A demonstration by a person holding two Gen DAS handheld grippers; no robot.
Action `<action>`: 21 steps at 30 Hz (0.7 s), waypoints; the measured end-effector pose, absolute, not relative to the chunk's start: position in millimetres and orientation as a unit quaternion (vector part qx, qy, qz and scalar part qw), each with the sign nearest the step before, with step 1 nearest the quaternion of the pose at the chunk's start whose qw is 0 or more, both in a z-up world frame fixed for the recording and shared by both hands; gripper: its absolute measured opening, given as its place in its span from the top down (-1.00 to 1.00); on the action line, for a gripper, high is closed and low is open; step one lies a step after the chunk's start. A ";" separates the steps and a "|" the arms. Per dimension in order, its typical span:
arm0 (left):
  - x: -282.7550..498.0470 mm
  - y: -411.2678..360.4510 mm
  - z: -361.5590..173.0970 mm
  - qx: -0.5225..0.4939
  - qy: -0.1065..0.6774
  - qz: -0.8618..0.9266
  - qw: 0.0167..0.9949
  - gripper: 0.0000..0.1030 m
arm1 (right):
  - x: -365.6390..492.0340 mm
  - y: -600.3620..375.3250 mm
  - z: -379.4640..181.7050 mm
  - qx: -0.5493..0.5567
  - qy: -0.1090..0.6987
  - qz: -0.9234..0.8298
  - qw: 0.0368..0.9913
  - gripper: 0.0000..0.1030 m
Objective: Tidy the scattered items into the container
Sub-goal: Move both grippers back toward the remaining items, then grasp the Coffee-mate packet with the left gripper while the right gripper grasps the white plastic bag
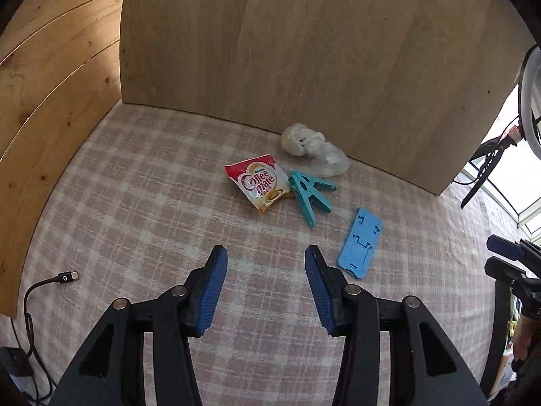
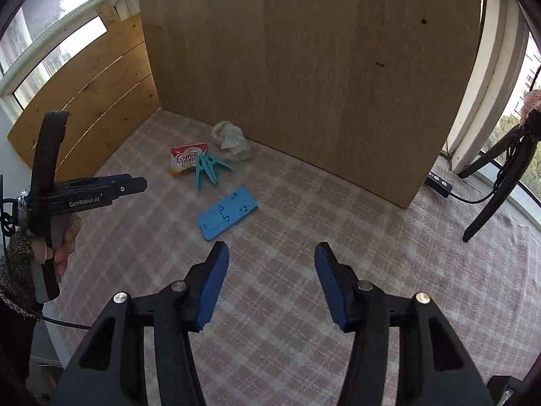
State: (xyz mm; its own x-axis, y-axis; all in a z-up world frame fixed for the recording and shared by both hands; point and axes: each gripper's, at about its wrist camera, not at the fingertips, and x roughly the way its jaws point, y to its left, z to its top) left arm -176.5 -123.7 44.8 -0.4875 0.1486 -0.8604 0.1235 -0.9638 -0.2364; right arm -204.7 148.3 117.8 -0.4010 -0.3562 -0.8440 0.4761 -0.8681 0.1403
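A Coffee-mate sachet (image 1: 258, 182) lies on the checked cloth, with teal clothes pegs (image 1: 309, 194) touching its right side and a crumpled clear plastic bag (image 1: 312, 149) behind them by the board. A blue phone stand (image 1: 361, 242) lies flat to the right. My left gripper (image 1: 265, 257) is open and empty, above the cloth short of the sachet. My right gripper (image 2: 272, 252) is open and empty, just right of the phone stand (image 2: 228, 212). The right wrist view also shows the sachet (image 2: 186, 160), pegs (image 2: 208, 169), bag (image 2: 231, 140) and the left gripper (image 2: 135, 184) from the side. No container is in view.
A tall wooden board (image 1: 304, 50) stands behind the items, with a plank wall (image 1: 50, 84) at the left. A USB cable (image 1: 66, 279) lies at the cloth's left edge. A tripod (image 2: 500, 176) and a black controller box (image 2: 439, 184) stand at the right by the window.
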 end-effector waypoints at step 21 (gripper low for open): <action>-250.2 -143.0 -9.5 -0.514 -0.201 0.834 0.029 0.72 | -333.4 23.7 43.6 0.527 0.061 -0.801 0.277 0.14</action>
State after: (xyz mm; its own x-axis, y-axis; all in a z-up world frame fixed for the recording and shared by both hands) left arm -250.2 -143.0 -9.5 -0.4708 0.2547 -0.8447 0.1587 -0.9173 -0.3651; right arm -333.4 23.7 43.6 -0.2907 -0.3789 -0.8786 0.5075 -0.8395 0.1942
